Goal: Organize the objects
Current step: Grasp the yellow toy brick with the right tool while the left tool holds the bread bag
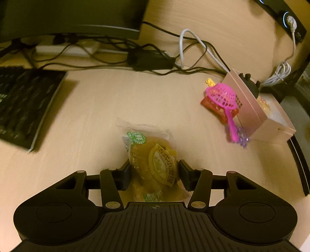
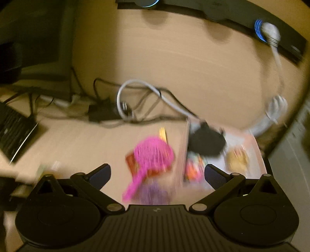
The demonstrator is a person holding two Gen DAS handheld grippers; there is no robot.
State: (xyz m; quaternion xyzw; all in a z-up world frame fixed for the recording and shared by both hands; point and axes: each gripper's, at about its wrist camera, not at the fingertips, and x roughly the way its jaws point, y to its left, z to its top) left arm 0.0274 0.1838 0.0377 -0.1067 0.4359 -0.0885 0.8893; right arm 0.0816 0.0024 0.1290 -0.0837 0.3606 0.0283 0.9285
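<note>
A clear snack packet [image 1: 153, 159] with a yellow-green label sits between the pads of my left gripper [image 1: 155, 174], which press on both its sides. To the right a pink toy strainer [image 1: 222, 97] lies on a red packet [image 1: 211, 106], with a purple glittery piece [image 1: 242, 136] at its handle. All three sit beside a pink box [image 1: 250, 108] holding a black toy [image 1: 250, 81]. In the blurred right wrist view, my right gripper [image 2: 158, 174] stands wide open above the strainer [image 2: 153, 155] and the box [image 2: 251, 147], with nothing gripped.
A black keyboard [image 1: 25, 104] lies at the left and a monitor base [image 1: 77, 17] at the back. A power adapter [image 1: 151, 58], tangled black cables and a white cable [image 1: 193, 38] run along the back. The desk edge curves just right of the box.
</note>
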